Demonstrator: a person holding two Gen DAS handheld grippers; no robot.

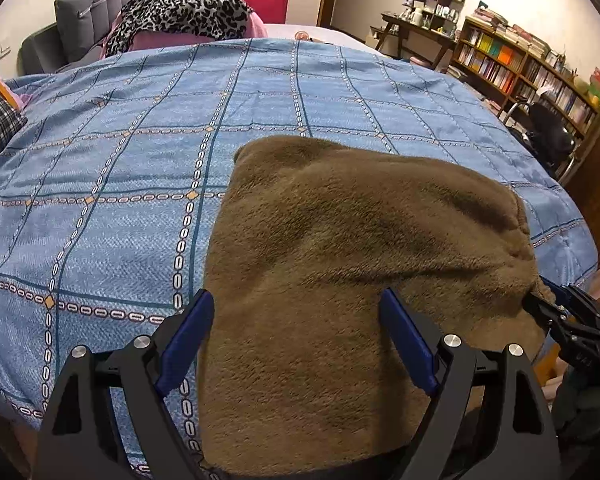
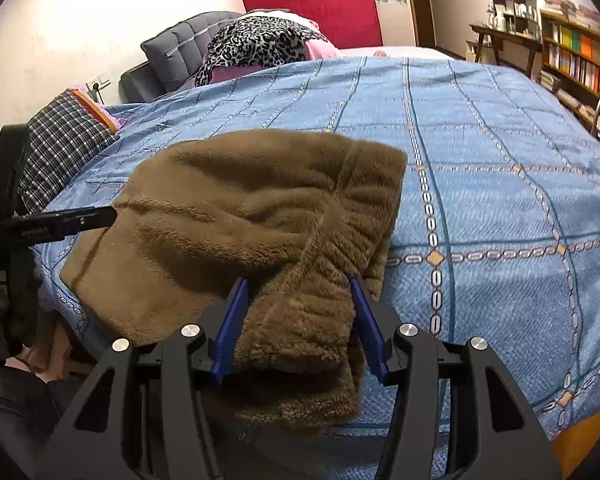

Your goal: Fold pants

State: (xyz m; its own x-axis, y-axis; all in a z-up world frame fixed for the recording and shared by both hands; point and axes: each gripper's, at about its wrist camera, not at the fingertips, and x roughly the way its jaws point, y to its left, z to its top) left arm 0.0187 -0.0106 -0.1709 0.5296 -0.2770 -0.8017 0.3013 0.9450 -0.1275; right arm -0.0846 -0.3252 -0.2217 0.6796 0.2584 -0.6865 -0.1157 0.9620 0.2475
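Observation:
Brown fleece pants [image 1: 340, 248] lie folded on the blue patterned bedspread [image 1: 120, 184], near its front edge. My left gripper [image 1: 296, 304] stands open over the near left part of the pants, with one blue pad at the fabric's left edge and the other resting above the fleece. In the right wrist view the pants [image 2: 236, 208] show their gathered elastic waistband [image 2: 340, 220]. My right gripper [image 2: 298, 292] is shut on a bunched fold of that waistband, which fills the gap between its pads. The right gripper [image 1: 544, 306] also shows at the pants' right corner, and the left gripper [image 2: 100, 214] at their left edge.
A leopard-print cloth [image 1: 180, 8] and a grey padded headboard [image 1: 84, 16] are at the far end of the bed. A checked pillow [image 2: 60, 140] lies at the left. Bookshelves [image 1: 520, 60], a desk [image 1: 412, 28] and a black chair [image 1: 548, 136] stand to the right.

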